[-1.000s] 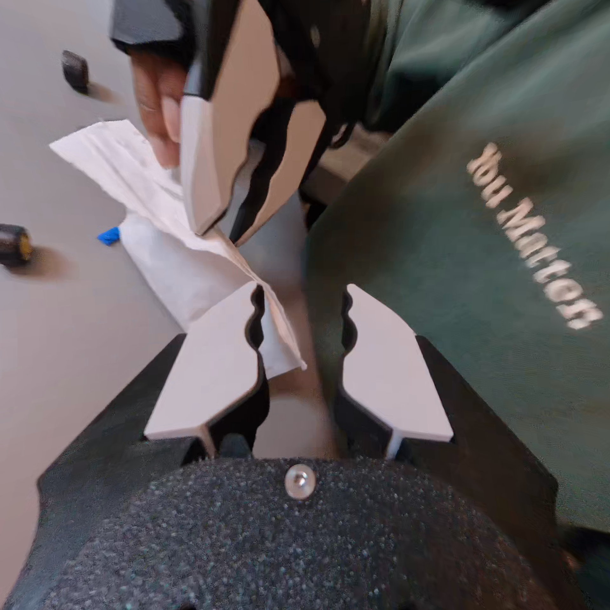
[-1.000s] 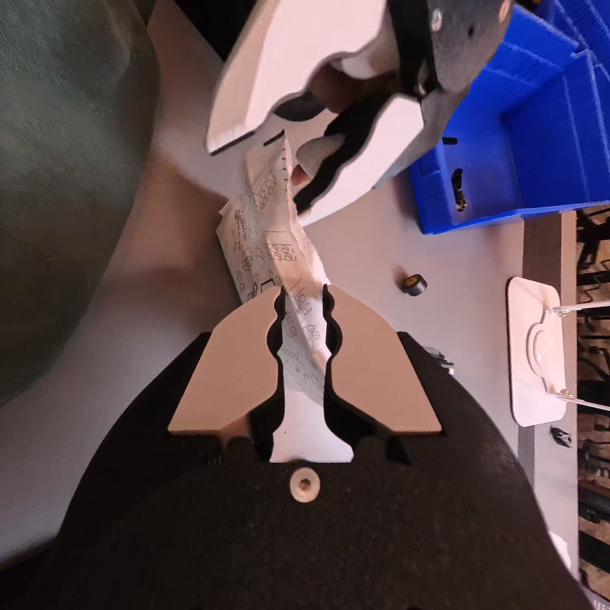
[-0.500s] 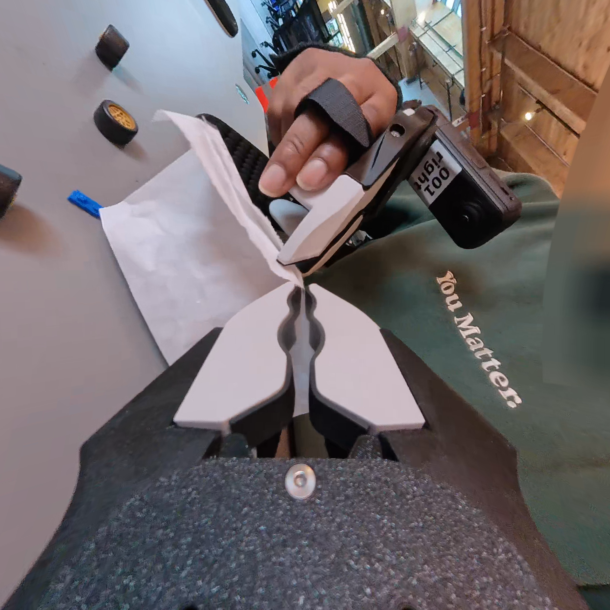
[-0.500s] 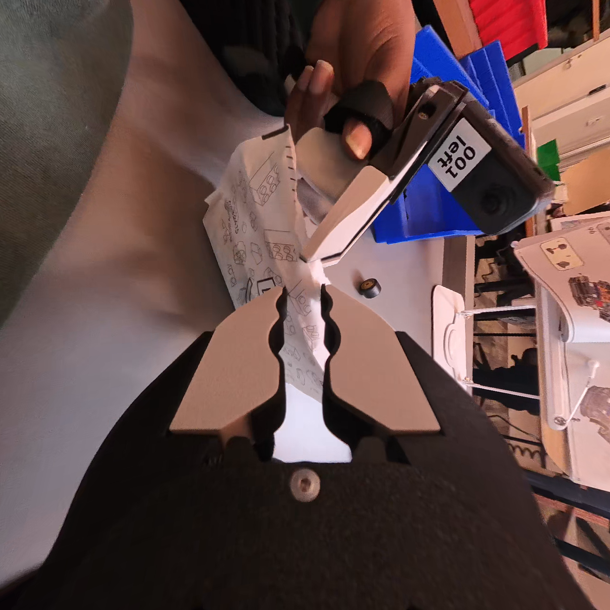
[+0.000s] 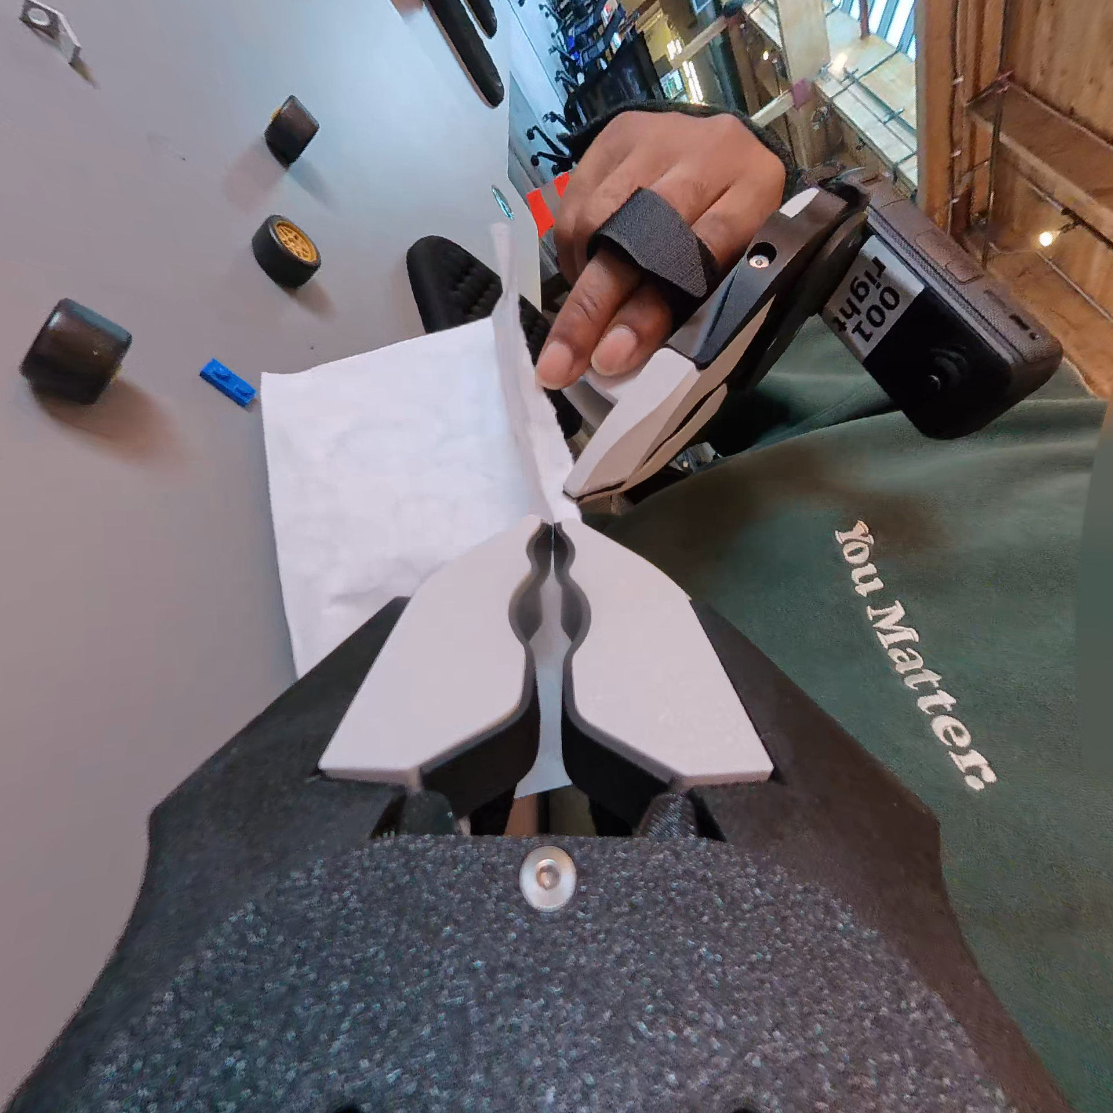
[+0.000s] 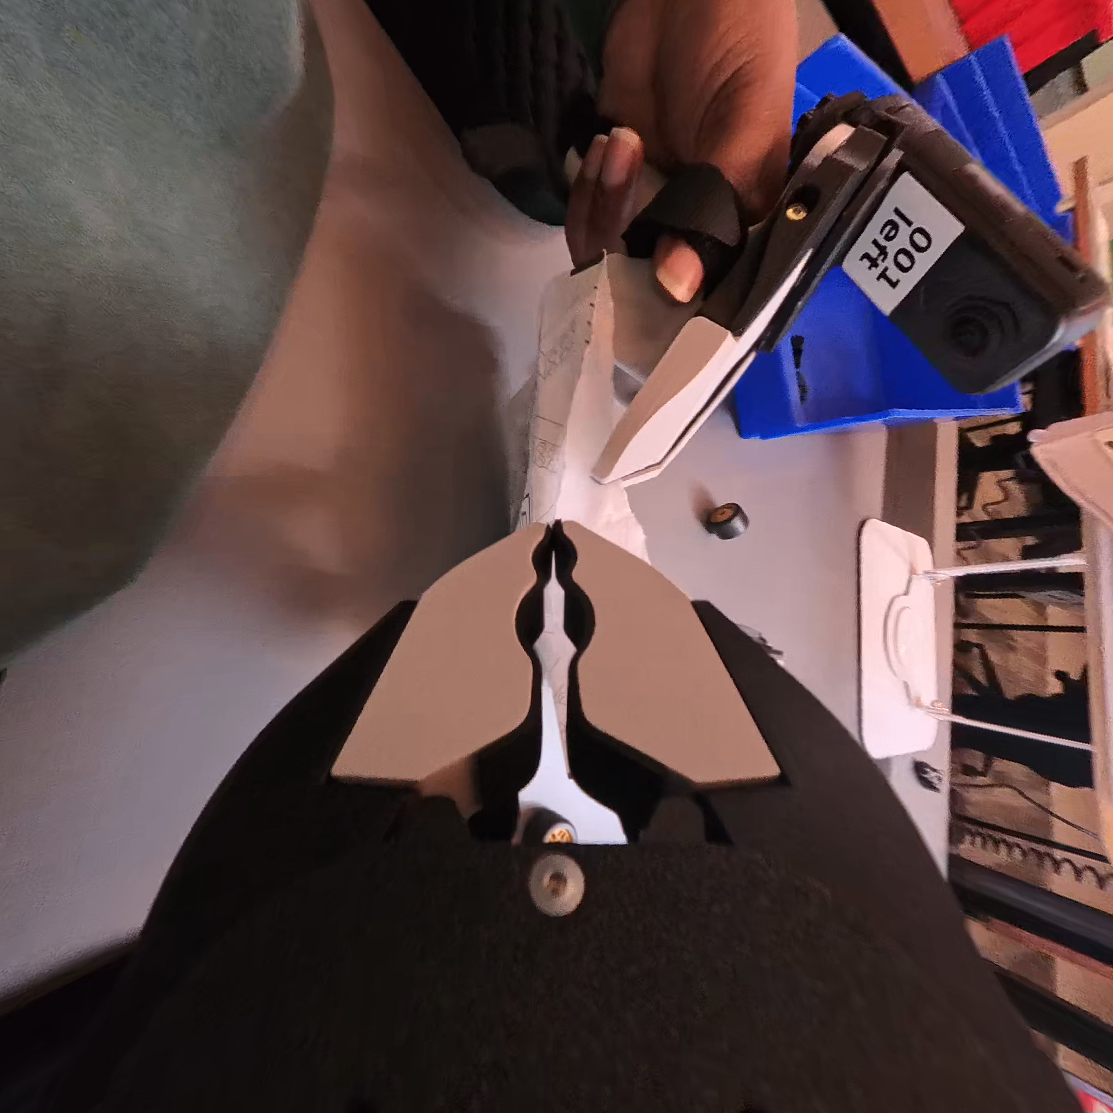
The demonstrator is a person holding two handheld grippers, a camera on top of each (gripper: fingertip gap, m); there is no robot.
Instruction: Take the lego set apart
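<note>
On the grey table (image 5: pixel 150 512) lies a white sheet (image 5: pixel 391 458), its raised fold clamped by both grippers. Left gripper (image 5: pixel 551 530): jaws together on the fold. Right gripper (image 6: pixel 557 527): jaws likewise pinched on it. Only the right view shows the blue bin (image 6: pixel 855 373) and the sheet's printed side. Only the left view shows 3 loose wheels (image 5: pixel 286 250) and 1 blue plate (image 5: pixel 227 382).

A blue bin (image 6: pixel 855 367) is sitting on my grey table (image 5: pixel 120 542); my green sweatshirt (image 5: pixel 903 572) is filling one side.
</note>
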